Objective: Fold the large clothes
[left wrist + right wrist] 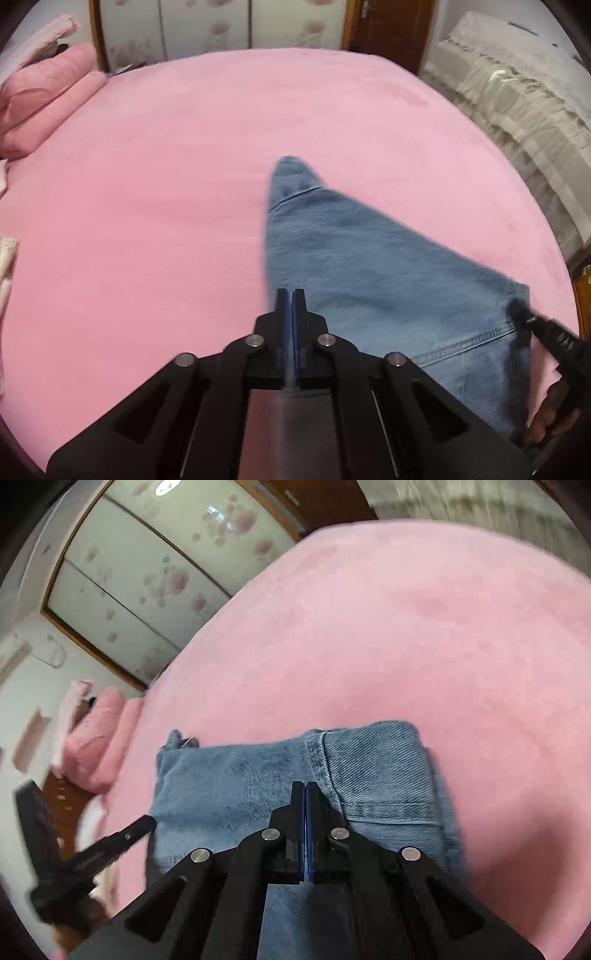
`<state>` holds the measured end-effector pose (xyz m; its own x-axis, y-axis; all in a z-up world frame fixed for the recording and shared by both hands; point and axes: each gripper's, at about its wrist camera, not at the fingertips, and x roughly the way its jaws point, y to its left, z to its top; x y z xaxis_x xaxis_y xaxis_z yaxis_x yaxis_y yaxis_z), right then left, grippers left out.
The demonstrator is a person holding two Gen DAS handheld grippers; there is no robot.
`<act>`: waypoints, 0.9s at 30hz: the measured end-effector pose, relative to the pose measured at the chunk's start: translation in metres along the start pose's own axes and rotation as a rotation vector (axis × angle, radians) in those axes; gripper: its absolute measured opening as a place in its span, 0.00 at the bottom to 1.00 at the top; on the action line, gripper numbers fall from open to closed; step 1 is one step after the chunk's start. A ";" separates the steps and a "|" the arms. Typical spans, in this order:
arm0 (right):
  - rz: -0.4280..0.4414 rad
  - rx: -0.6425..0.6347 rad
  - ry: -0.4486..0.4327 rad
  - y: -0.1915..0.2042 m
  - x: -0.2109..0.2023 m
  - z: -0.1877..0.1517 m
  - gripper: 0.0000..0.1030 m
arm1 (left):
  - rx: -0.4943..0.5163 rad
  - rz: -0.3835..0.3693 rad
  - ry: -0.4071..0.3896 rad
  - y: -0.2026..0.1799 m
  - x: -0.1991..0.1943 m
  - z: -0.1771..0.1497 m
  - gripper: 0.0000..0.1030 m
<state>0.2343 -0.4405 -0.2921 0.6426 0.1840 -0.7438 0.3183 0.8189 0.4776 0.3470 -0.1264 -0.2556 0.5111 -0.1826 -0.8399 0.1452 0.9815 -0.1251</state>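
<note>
Right now I've got both grippers over the pink bed (184, 166), w/ the jeans (369, 266) spread on the sheet in front of me. From the left wrist cam, the left gripper (291, 295) has its jaws pressed together; a thin blue strip shows between the pads but I can't tell if that's denim or pad lining, so no confirmed hold. Its tips sit at the left edge of the denim. The fabric tapers to a point farther up the bed and widens toward the lower right, where the right gripper (524, 314) touches the hem edge.

Right wrist cam: right gripper (305, 786) also has jaws closed, same blue sliver, can't say whether cloth is pinched. Jeans (229, 786) lie right under it, folded layers w/ a stitched seam just beside the tips. Left gripper (144, 825) points in at the denim's left edge. Pink pillows (44, 92) are stacked at the bed's far left; a wardrobe (147, 572) w/ floral panels stands behind.
</note>
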 end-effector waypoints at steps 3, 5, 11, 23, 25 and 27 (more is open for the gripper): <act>-0.168 -0.041 -0.052 0.010 -0.026 0.008 0.00 | -0.118 -0.193 0.044 0.018 -0.012 -0.002 0.01; -0.037 -0.006 -0.016 0.020 -0.028 0.006 0.01 | -0.131 -0.284 0.086 0.005 -0.016 -0.010 0.01; 0.053 -0.160 0.244 0.074 0.016 -0.045 0.01 | -0.130 -0.280 0.220 -0.037 0.015 -0.047 0.01; -0.068 -0.020 0.133 -0.003 -0.043 -0.031 0.01 | -0.067 -0.153 0.113 -0.036 -0.021 -0.053 0.01; 0.068 -0.092 0.193 0.023 -0.042 -0.048 0.01 | -0.082 -0.198 0.133 -0.044 -0.030 -0.060 0.01; 0.109 -0.167 0.266 0.047 -0.031 -0.068 0.01 | -0.072 -0.172 0.162 -0.054 -0.028 -0.069 0.01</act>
<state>0.1816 -0.3709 -0.2786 0.4553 0.3926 -0.7991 0.1254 0.8603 0.4941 0.2661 -0.1698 -0.2617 0.3409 -0.3414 -0.8759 0.1548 0.9394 -0.3059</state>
